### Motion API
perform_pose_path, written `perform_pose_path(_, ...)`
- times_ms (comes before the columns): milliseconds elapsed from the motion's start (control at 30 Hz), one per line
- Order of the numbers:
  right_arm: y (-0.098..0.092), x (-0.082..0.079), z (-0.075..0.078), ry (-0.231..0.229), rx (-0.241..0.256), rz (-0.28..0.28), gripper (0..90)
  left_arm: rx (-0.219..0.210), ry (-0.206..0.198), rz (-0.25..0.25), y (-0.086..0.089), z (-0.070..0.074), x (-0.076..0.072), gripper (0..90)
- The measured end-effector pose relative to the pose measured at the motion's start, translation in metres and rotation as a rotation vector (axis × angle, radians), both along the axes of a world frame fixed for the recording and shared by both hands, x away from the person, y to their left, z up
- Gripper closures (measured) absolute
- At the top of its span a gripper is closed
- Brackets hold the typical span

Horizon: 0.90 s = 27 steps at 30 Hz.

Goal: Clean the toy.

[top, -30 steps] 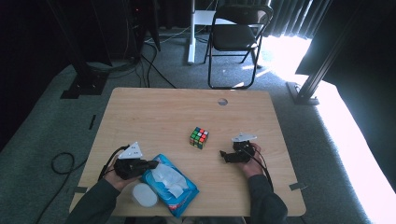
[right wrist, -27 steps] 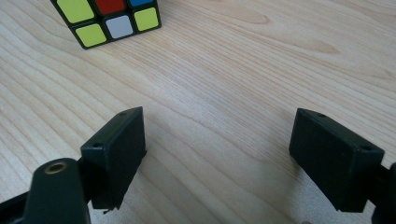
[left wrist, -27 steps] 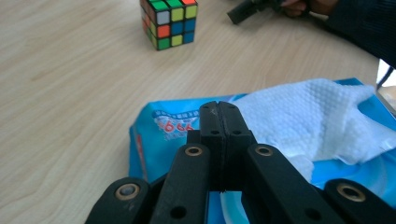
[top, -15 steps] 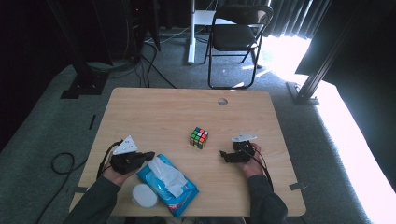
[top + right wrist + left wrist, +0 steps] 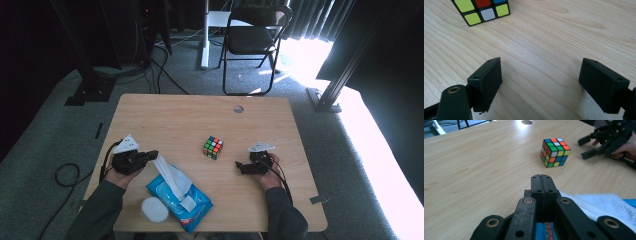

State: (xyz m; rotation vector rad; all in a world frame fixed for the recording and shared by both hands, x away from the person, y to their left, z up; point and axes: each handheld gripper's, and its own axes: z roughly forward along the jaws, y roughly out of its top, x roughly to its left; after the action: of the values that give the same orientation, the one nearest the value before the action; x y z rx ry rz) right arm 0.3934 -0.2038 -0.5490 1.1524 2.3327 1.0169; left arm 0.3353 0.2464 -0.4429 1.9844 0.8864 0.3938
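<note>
1 wet wipe [image 5: 169, 175] clamped in left gripper [image 5: 150, 155], half out of blue pack [image 5: 179, 196], lower left of high view. Pull slow, upward. Right gripper [image 5: 240, 166] spread wide, idle; pin pack.

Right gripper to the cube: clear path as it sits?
Probably yes. The right gripper rests open on the table, and bare wood lies between it and the cube.

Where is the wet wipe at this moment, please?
In the high view, the wet wipe stretches from the blue pack up to the shut left gripper, near the table's front-left.
</note>
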Motion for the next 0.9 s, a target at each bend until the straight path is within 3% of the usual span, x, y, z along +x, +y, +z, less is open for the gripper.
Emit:
perform_pose_path(67, 0.0, 0.0, 0.0, 0.0, 0.0, 0.0, 18.3, 0.01, -0.009, 0.047, 0.004, 0.002, 0.002, 90.0)
perform_pose_path(133, 0.0, 0.0, 0.0, 0.0, 0.0, 0.0, 18.3, -0.023, -0.004, 0.063, 0.013, 0.004, 0.005, 90.0)
perform_pose_path(267, 0.0, 0.0, 0.0, 0.0, 0.0, 0.0, 18.3, -0.021, -0.01, 0.109, 0.017, 0.008, 0.01, 90.0)
perform_pose_path(367, 0.0, 0.0, 0.0, 0.0, 0.0, 0.0, 18.3, -0.018, 0.003, 0.108, 0.014, 0.007, 0.011, 90.0)
perform_pose_path(567, 0.0, 0.0, 0.0, 0.0, 0.0, 0.0, 18.3, -0.002, 0.024, 0.058, 0.002, -0.001, 0.007, 89.6)
perform_pose_path(900, 0.0, 0.0, 0.0, 0.0, 0.0, 0.0, 18.3, 0.046, 0.07, -0.099, -0.026, -0.009, -0.013, 87.7)
